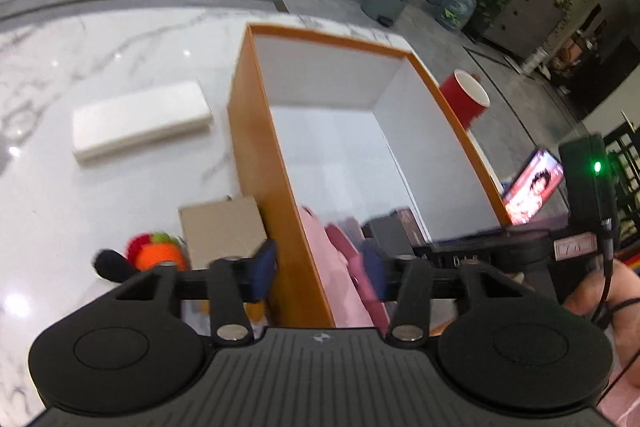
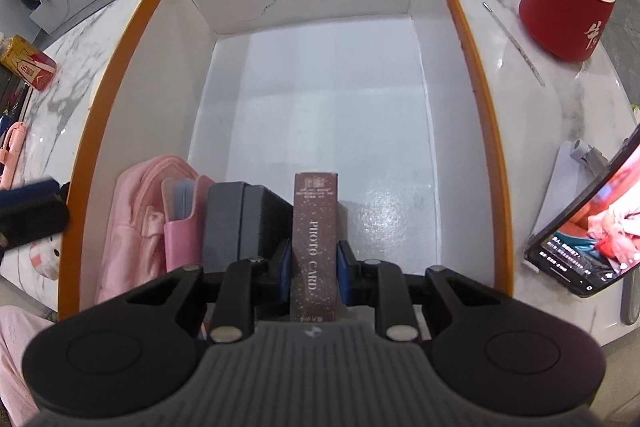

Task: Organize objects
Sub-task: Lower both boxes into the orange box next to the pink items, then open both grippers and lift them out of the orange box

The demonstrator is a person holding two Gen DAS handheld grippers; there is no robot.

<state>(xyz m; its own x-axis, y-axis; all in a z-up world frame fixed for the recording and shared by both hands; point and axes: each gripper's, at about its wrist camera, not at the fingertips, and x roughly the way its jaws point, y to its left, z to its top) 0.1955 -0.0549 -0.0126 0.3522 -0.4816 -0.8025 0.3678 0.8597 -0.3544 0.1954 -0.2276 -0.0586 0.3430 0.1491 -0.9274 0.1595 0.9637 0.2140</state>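
1. Left gripper [image 1: 320,267]: blue-padded fingers [image 1: 264,269] spread apart, released, grasping nothing; the orange wall of the box passes between them, untouched as far as the blurred view shows.
2. Knitted orange-and-green toy [image 1: 158,251]: on the marble desk [image 1: 100,67], left of the left fingers, outside the box.
3. Brown cardboard piece [image 1: 224,231]: on the desk, just ahead of the left-hand finger, against the box wall.
4. White flat block [image 1: 142,121]: on the desk, well ahead and left of the fingers.
5. Orange box [image 2: 472,67], white inside: open top, on the desk; far floor bare.
6. Pink cloth [image 2: 132,219], pink card holder [image 2: 180,227], dark grey case [image 2: 240,223]: standing in a row at the near end of the box, left of the right fingers.
7. Right gripper [image 2: 314,269]: fingers clenched on the brown "PHOTO CARD" box [image 2: 314,227], held upright inside the orange box, just right of the grey case.
8. Red cup [image 2: 566,3]: on the desk, right of the orange box.
9. Phone [image 2: 588,227]: propped on a stand, screen lit, right of the right fingers.
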